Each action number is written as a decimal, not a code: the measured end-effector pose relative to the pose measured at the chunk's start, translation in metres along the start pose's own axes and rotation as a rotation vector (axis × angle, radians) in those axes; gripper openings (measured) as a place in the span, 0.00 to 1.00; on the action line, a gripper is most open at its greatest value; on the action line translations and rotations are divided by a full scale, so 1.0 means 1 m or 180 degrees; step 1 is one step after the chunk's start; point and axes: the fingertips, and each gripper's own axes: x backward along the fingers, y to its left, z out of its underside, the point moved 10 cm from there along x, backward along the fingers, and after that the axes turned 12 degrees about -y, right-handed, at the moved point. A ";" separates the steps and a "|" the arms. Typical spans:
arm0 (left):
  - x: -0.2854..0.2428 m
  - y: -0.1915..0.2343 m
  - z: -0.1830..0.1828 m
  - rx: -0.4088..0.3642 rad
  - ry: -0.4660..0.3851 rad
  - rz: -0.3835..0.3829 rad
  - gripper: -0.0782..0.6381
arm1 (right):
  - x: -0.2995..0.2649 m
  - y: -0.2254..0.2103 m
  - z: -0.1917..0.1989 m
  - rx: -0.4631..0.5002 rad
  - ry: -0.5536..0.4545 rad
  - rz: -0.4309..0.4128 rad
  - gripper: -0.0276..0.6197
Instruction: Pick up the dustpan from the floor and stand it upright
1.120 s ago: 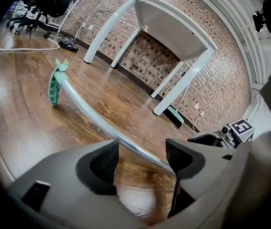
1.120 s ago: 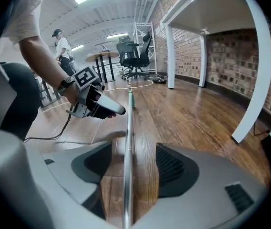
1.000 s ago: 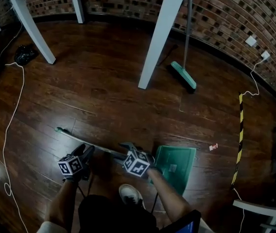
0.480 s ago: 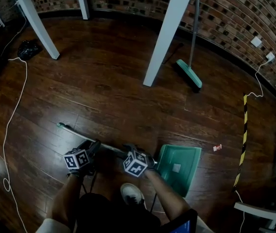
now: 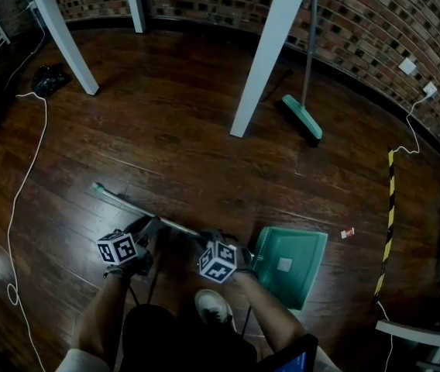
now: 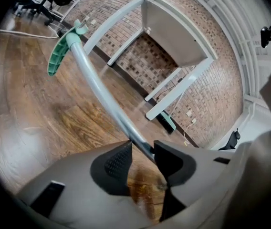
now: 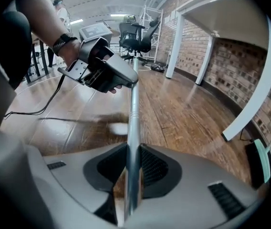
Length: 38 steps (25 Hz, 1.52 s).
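Down on the dark wooden floor (image 5: 173,146), just ahead of the person's shoe (image 5: 214,307), the green dustpan (image 5: 291,268) is lying with its long metal handle (image 5: 146,214) stretching away to the left. From the head view it is hard to judge whether the pan is fully touching the boards. The right gripper (image 5: 235,243) is sitting at the pan end of the handle and covering the joint between the two. In its own view the right gripper (image 7: 133,161) is closing, with both ribbed pads pressing on the handle (image 7: 133,113), whose lower stretch is blurring out. The left gripper (image 5: 150,227) is working further along the handle. Its own view shows the left gripper (image 6: 142,149) closing too, with the handle (image 6: 95,82) passing between the pad tips and seeming to touch both. The pan itself is showing in neither gripper view. A broom (image 5: 304,118) is leaning against the brick wall beyond a white table leg (image 5: 265,53), its top cut off by the frame edge. A white cable (image 5: 18,169) is trailing along the left.
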 end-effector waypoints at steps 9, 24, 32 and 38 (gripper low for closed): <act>0.001 -0.080 -0.048 -0.0679 -0.0095 0.0481 0.30 | 0.056 -0.014 -0.022 -0.0134 -0.0230 0.0419 0.18; 0.010 -0.267 -0.107 -0.2082 -0.0361 0.1355 0.26 | 0.164 -0.029 -0.056 -0.0810 -0.1190 0.1027 0.18; 0.018 -0.376 -0.083 -0.3153 -0.0402 0.2146 0.24 | 0.213 -0.033 -0.050 -0.0952 -0.1779 0.1034 0.18; 0.011 -0.403 -0.067 -0.3346 -0.0483 0.2265 0.24 | 0.227 -0.046 -0.038 -0.1125 -0.2009 0.1102 0.19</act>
